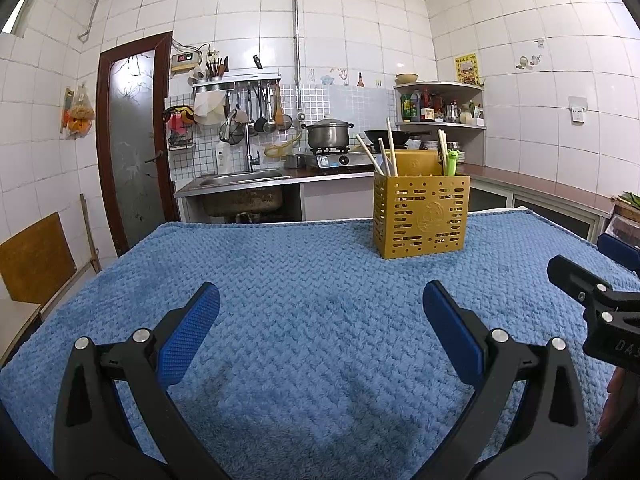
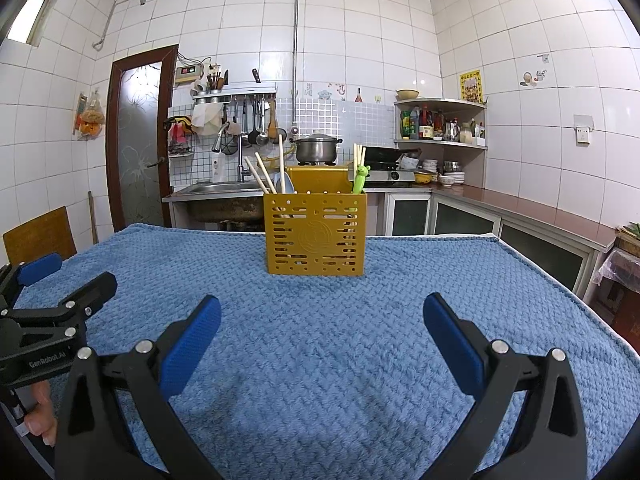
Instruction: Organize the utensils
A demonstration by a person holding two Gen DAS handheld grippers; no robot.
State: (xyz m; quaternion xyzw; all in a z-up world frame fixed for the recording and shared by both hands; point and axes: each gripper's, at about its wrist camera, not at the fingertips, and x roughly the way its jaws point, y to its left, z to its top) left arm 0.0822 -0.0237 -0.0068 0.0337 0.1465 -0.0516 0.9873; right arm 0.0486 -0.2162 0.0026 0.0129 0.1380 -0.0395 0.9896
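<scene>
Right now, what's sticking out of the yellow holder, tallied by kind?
Light wooden chopsticks: 5
Pale blue spoon: 1
Green frog-topped utensil: 1
Total: 7, all standing in the yellow holder; anything hidden lower inside isn't counted.

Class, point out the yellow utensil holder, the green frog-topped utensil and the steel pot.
yellow utensil holder (image 2: 316, 236), right wrist view, front wall.
green frog-topped utensil (image 2: 361, 176), right wrist view, frog head.
steel pot (image 1: 327, 135), left wrist view, side.

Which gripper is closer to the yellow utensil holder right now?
Right, probably. The right gripper faces the yellow utensil holder almost head-on; the left gripper sits off to its left side. Both are open, apart from it.
</scene>
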